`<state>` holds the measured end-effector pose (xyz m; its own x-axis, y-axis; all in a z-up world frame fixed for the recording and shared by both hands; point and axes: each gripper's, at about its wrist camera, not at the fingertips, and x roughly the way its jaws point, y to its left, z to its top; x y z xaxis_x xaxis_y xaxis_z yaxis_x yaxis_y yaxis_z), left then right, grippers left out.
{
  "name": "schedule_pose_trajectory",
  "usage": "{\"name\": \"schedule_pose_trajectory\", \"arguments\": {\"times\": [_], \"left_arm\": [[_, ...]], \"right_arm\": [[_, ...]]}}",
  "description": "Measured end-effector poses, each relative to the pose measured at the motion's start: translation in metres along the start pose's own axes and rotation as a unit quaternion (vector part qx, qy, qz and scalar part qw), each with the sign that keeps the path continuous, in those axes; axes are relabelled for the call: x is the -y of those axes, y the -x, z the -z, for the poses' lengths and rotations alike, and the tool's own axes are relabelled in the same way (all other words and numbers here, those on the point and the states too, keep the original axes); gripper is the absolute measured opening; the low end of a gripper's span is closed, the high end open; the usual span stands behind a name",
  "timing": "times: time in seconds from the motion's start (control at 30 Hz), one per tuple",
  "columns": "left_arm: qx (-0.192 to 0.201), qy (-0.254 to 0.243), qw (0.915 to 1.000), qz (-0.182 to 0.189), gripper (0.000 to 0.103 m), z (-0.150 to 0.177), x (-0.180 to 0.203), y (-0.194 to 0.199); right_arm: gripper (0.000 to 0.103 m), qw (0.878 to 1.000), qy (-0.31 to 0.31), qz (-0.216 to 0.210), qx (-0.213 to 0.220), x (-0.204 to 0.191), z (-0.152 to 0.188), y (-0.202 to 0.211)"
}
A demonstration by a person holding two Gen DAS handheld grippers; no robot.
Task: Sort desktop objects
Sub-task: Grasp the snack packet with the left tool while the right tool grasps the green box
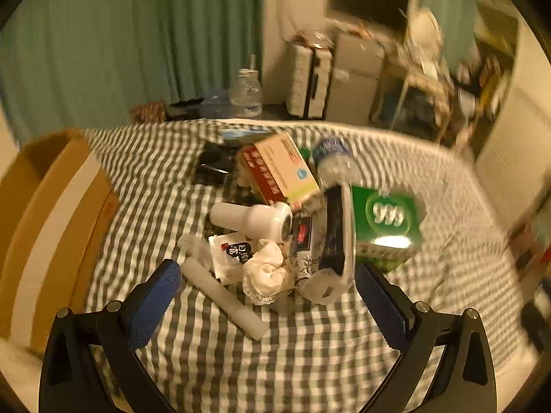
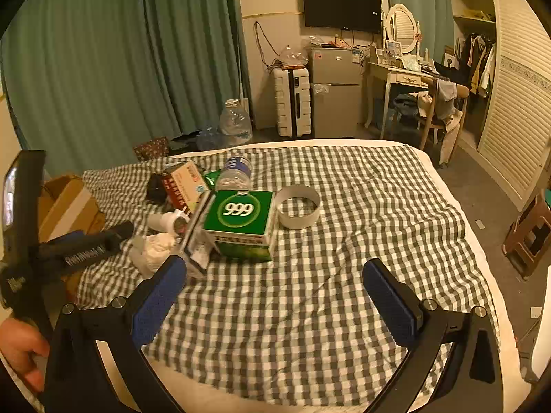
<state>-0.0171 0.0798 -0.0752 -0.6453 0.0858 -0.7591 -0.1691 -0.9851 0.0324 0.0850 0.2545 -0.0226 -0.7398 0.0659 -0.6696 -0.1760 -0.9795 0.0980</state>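
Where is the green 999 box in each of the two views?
Left wrist view: green 999 box right of centre, logo upside down, beside the pile.
Right wrist view: green 999 box left of centre, logo upright.
Shared landmark: the water bottle lies just behind the box.

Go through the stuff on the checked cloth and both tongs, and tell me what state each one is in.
Left tongs: open, empty, over the pile.
Right tongs: open, empty, over bare cloth.
Green box: closed, lying flat.
Red and white box: closed, tilted on the pile.
Water bottle: upright, cap on.
White tube: lying flat.
White ring: standing on its edge.
Cardboard box: open.
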Motion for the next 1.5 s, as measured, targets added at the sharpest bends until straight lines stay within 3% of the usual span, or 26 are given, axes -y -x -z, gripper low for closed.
{"name": "schedule_pose_trajectory", "arguments": {"times": [0.2, 0.33, 0.43, 0.47, 0.57, 0.67, 0.73, 0.83, 0.93, 1.03, 1.07, 1.1, 1.2, 1.3, 1.37, 1.5], "left_arm": [[-0.073, -0.058, 0.9956, -0.012, 0.103, 0.000, 0.032, -0.051], [-0.072, -0.064, 0.9953, 0.000, 0.103, -0.006, 0.040, -0.073], [-0.071, -0.071, 0.9949, 0.010, 0.091, -0.008, 0.047, -0.083], [-0.071, -0.071, 0.9947, 0.020, 0.079, -0.007, 0.044, -0.087], [-0.077, -0.057, 0.9944, 0.044, 0.021, -0.007, 0.039, -0.089], [-0.068, 0.000, 0.9944, 0.080, 0.020, -0.008, 0.011, -0.086], [-0.057, 0.031, 0.9943, 0.085, 0.020, -0.008, -0.003, -0.081], [-0.046, 0.051, 0.9945, 0.079, 0.019, -0.009, -0.011, -0.076], [-0.041, 0.050, 0.9946, 0.080, 0.019, -0.010, -0.011, -0.072], [-0.036, 0.043, 0.9944, 0.089, 0.019, -0.009, -0.007, -0.071], [-0.042, 0.042, 0.9931, 0.101, 0.019, -0.011, -0.004, -0.074], [-0.047, 0.045, 0.9918, 0.110, 0.019, -0.011, -0.007, -0.078], [-0.054, 0.060, 0.9885, 0.128, 0.019, -0.009, -0.017, -0.088], [-0.049, 0.069, 0.9872, 0.135, 0.019, -0.007, -0.020, -0.091], [-0.048, 0.061, 0.9873, 0.139, 0.019, -0.006, -0.017, -0.093], [-0.047, 0.061, 0.9868, 0.143, 0.019, -0.006, -0.015, -0.095]], "right_arm": [[0.103, 1.000, -0.011, -0.006, -0.020, 0.013, 0.008, -0.029], [0.103, 0.999, -0.012, -0.010, -0.041, 0.015, 0.013, -0.051], [0.103, 0.999, -0.007, -0.011, -0.050, 0.012, 0.015, -0.063], [0.103, 0.999, -0.004, -0.014, -0.052, 0.010, 0.015, -0.067], [0.103, 0.998, 0.005, -0.029, -0.057, 0.006, 0.014, -0.076], [0.103, 0.993, 0.051, -0.063, -0.081, -0.001, 0.003, -0.092], [0.103, 0.984, 0.111, -0.084, -0.111, -0.008, -0.016, -0.105], [0.103, 0.966, 0.211, -0.082, -0.127, -0.020, -0.045, -0.119], [0.103, 0.933, 0.310, -0.087, -0.159, -0.043, -0.061, -0.144], [0.101, 0.876, 0.430, -0.092, -0.200, -0.073, -0.057, -0.175], [0.101, 0.864, 0.448, -0.096, -0.209, -0.079, -0.056, -0.181], [0.101, 0.854, 0.466, -0.096, -0.211, -0.085, -0.056, -0.188], [0.101, 0.844, 0.464, -0.123, -0.240, -0.095, -0.057, -0.206], [0.101, 0.823, 0.484, -0.124, -0.270, -0.100, -0.053, -0.221], [0.101, 0.829, 0.459, -0.121, -0.296, -0.104, -0.050, -0.239], [0.095, 0.864, 0.395, -0.102, -0.296, -0.097, -0.040, -0.250]]}}
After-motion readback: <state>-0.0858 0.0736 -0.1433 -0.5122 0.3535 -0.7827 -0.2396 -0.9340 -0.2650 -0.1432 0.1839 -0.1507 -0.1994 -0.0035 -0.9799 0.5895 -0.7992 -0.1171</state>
